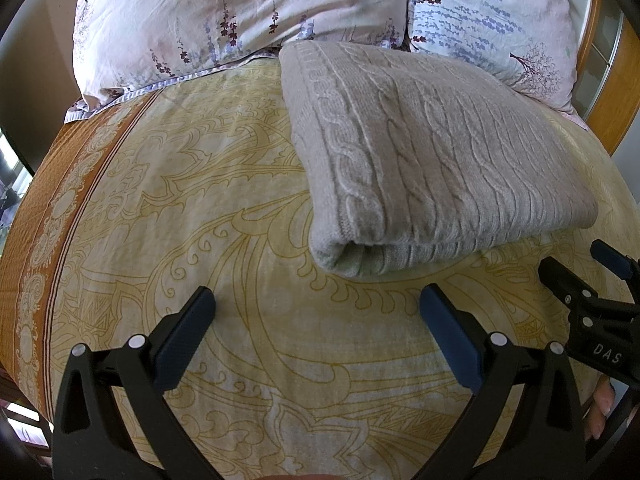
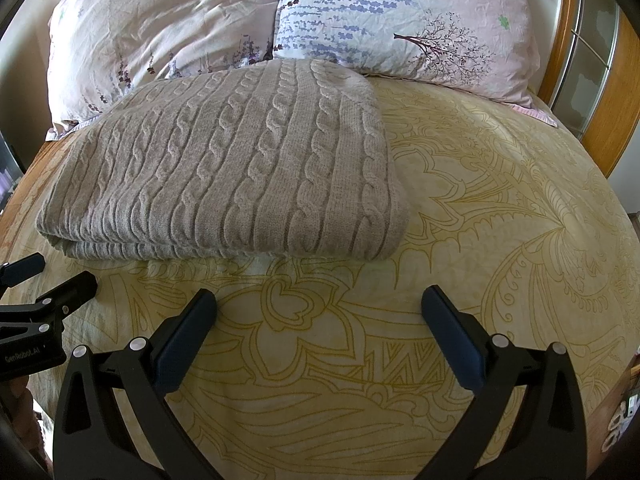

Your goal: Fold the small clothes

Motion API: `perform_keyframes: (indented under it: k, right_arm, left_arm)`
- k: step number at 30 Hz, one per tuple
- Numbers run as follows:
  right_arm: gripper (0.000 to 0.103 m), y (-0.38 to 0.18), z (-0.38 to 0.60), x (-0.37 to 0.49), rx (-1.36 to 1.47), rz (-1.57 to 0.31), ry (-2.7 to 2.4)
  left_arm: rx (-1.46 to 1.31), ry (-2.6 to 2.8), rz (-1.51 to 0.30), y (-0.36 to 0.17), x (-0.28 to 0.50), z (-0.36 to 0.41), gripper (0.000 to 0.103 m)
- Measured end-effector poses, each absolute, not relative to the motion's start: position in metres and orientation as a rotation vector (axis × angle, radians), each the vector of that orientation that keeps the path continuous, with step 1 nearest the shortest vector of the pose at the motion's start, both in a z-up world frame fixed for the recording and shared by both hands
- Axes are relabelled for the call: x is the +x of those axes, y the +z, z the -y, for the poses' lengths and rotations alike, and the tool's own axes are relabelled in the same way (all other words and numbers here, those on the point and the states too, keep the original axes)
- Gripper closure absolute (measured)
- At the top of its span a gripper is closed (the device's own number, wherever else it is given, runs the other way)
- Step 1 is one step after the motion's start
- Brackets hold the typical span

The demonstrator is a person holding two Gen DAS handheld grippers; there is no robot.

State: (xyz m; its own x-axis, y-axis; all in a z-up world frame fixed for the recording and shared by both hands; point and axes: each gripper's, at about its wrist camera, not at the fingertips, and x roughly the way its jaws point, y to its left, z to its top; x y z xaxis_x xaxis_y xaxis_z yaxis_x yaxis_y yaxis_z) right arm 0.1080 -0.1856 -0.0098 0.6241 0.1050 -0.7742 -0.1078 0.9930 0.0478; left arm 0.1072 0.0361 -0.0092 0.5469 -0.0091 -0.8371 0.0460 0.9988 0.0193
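Observation:
A grey cable-knit sweater (image 1: pixel 424 152) lies folded into a thick rectangle on the bed, its folded edge facing me. It also shows in the right wrist view (image 2: pixel 228 168). My left gripper (image 1: pixel 316 300) is open and empty, just short of the sweater's near left corner. My right gripper (image 2: pixel 318 300) is open and empty, just short of the sweater's near right corner. The right gripper also shows at the right edge of the left wrist view (image 1: pixel 580 272), and the left gripper at the left edge of the right wrist view (image 2: pixel 52 276).
The bed has a yellow patterned cover (image 1: pixel 200 240) with an orange border on the left (image 1: pixel 52 200). Two floral pillows (image 2: pixel 160 28) (image 2: pixel 420 20) lie behind the sweater. A wooden headboard (image 2: pixel 616 92) rises at the right.

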Motion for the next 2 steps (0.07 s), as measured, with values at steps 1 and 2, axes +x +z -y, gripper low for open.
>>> perform_keyframes:
  k: [1, 2]
  right_arm:
    - [0.001, -0.0099, 0.1856, 0.1080, -0.003, -0.889, 0.122]
    - [0.001, -0.0098, 0.1855, 0.1080, -0.003, -0.889, 0.122]
  left_arm:
    - [0.041, -0.033, -0.992, -0.0092, 0.1071, -0.0360, 0.002]
    - [0.040, -0.033, -0.992, -0.0092, 0.1070, -0.0359, 0.002]
